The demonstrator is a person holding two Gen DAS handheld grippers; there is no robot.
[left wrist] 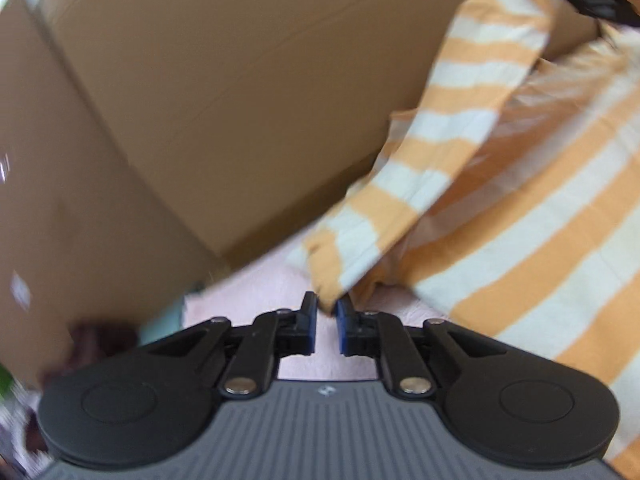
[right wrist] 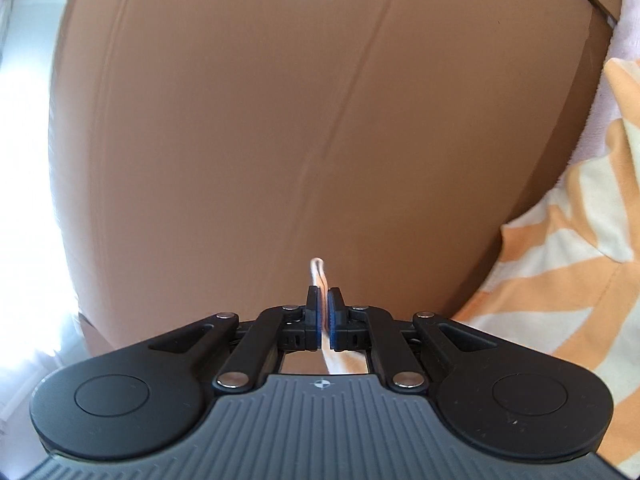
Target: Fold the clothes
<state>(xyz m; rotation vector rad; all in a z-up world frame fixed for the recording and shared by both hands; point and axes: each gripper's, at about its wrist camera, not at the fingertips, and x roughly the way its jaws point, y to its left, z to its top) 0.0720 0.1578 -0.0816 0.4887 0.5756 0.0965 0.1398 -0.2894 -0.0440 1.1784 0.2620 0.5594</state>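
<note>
1. Left gripper [left wrist: 326,310]: the blue pads stand narrowly apart, with the cuff end of the striped sleeve [left wrist: 440,132] wedged at their tips. I read this as a pinch on the sleeve's end, though blur hides the contact.
2. Right gripper [right wrist: 323,312]: clenched on a thin fold of striped fabric, an edge of which pokes out past the fingertips. In the left wrist view I see it at the top right corner, holding the sleeve's far end up.
3. The orange-and-white striped shirt [left wrist: 540,240] lies on a pale pink cover [left wrist: 272,284], to the right of the left gripper, against a cardboard box [left wrist: 220,100].
4. Key relation: the sleeve's long axis runs diagonally from the left gripper up and right to the right gripper. It hangs taut between them, above the shirt body.
5. Judgement: the next move is to carry the sleeve sideways onto the body. The left hand is the nearer to the cover, so I take it as the pivot.
</note>
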